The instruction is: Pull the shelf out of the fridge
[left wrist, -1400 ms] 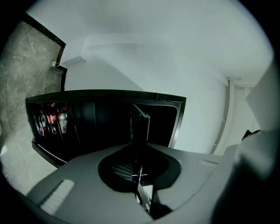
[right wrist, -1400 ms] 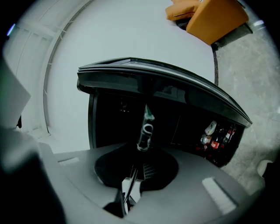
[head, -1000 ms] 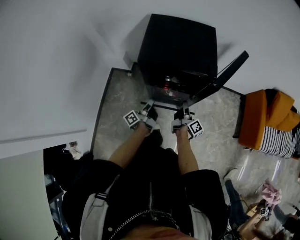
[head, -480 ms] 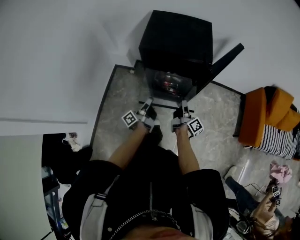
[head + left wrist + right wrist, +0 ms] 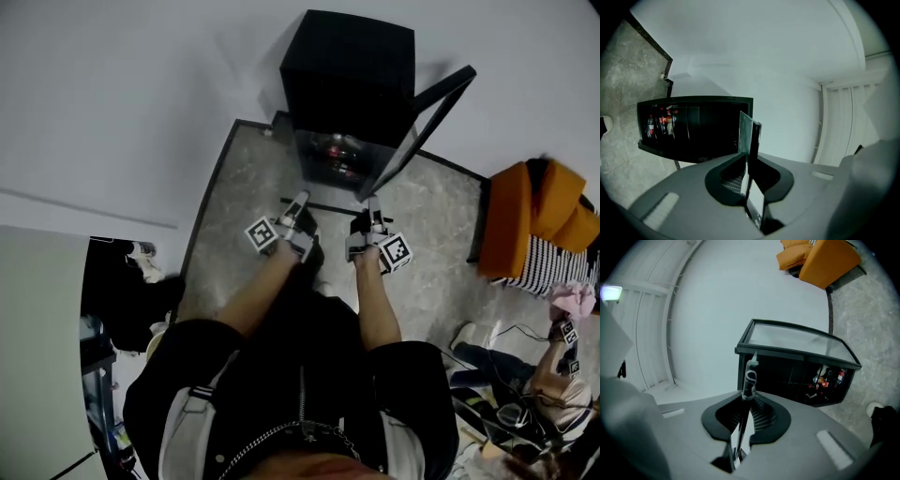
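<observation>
In the head view the fridge [image 5: 349, 75] stands open, door [image 5: 427, 122] swung to its right and bottles [image 5: 336, 150] inside. Just in front of it, the shelf [image 5: 330, 207] shows as a thin dark bar spanning the left gripper [image 5: 296, 206] and right gripper [image 5: 373, 212]. It looks clear of the opening. In the left gripper view the jaws are clamped on a glass pane with dark trim, seen edge-on, and the fridge sits well beyond it. In the right gripper view the jaws pinch the pane's other edge, by a clear clip [image 5: 749, 376], again short of the fridge. The shelf is probably stiff, slick, breakable and fairly heavy, so it is best gripped at both side edges and kept level.
</observation>
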A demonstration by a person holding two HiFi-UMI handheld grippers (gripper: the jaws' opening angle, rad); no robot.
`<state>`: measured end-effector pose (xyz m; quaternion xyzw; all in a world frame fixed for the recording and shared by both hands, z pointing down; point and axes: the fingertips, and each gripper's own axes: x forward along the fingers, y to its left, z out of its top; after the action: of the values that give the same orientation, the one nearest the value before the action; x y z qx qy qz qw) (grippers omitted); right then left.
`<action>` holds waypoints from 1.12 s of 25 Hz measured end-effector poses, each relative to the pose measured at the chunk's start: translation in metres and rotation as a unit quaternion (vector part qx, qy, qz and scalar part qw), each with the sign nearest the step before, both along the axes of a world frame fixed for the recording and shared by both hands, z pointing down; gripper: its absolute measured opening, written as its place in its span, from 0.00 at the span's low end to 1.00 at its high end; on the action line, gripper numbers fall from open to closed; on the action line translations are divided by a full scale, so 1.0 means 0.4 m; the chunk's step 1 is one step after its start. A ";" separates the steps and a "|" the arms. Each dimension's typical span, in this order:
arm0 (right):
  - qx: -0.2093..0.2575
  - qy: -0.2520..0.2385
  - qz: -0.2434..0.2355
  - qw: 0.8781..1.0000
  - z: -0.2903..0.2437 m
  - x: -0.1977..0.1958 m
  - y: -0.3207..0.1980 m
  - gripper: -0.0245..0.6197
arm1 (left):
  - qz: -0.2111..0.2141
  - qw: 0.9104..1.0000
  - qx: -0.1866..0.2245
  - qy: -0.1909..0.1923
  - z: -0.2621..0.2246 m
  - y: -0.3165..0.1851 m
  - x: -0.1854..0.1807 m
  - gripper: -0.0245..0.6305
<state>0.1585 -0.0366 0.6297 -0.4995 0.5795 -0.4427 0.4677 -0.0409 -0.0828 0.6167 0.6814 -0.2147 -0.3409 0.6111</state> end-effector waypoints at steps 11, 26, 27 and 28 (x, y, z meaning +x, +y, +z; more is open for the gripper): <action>0.014 -0.012 0.018 1.000 -0.022 0.015 0.146 0.08 | 0.014 1.000 0.018 -0.001 -0.044 0.127 0.016 0.09; 0.024 -0.026 0.012 0.999 -0.042 -0.111 0.265 0.08 | 0.012 0.999 0.034 -0.001 -0.066 0.250 -0.108 0.09; 0.025 -0.026 0.011 0.999 -0.046 -0.124 0.278 0.08 | 0.011 0.999 0.036 -0.001 -0.070 0.263 -0.121 0.09; 0.027 -0.026 0.011 0.999 -0.049 -0.137 0.294 0.08 | 0.011 0.999 0.038 0.000 -0.073 0.280 -0.134 0.09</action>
<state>0.1036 0.0810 0.6100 -0.4813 0.5733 -0.4349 0.5005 -0.0944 0.0290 0.5874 0.7067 -0.1935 -0.3420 0.5883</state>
